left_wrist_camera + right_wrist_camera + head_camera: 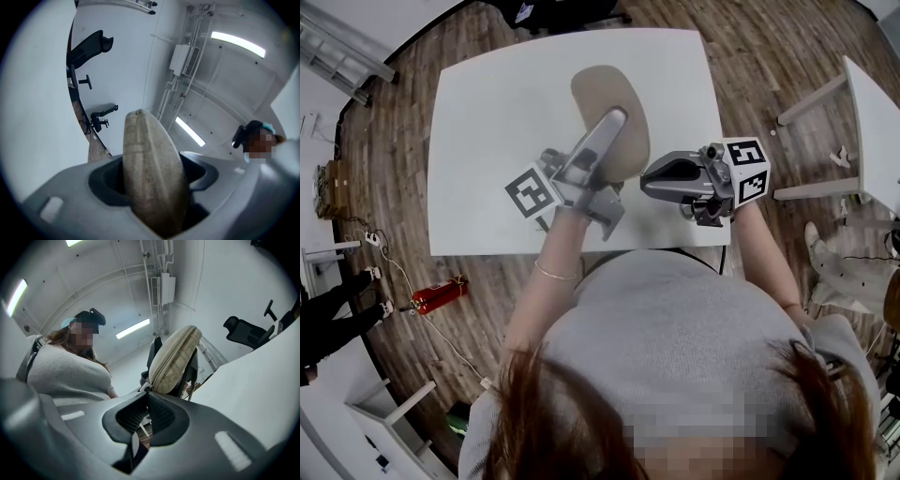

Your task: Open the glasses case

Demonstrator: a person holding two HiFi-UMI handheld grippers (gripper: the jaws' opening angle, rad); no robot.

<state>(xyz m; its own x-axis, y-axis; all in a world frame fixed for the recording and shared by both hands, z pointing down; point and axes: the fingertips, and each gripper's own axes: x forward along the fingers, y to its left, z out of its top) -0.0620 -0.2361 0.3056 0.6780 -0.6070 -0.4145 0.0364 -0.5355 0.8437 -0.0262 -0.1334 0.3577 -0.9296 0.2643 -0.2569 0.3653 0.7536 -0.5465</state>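
Observation:
A tan fabric glasses case (602, 89) is held up over the white table (497, 112). My left gripper (615, 118) is shut on it, one jaw on each broad side. In the left gripper view the case (152, 164) stands on edge between the jaws of that gripper (154, 174), its seam towards the camera. My right gripper (645, 180) comes in from the right and meets the case's near end. In the right gripper view this gripper (146, 393) is shut, its tips pinching a small pale zipper pull (146, 387) at the bottom end of the case (176, 359).
A second white table (874, 112) stands to the right. A red fire extinguisher (441, 293) lies on the wooden floor at the left. Black office chairs (86, 47) (246, 331) stand beyond the table. The person's grey-clad torso (675, 328) is close behind both grippers.

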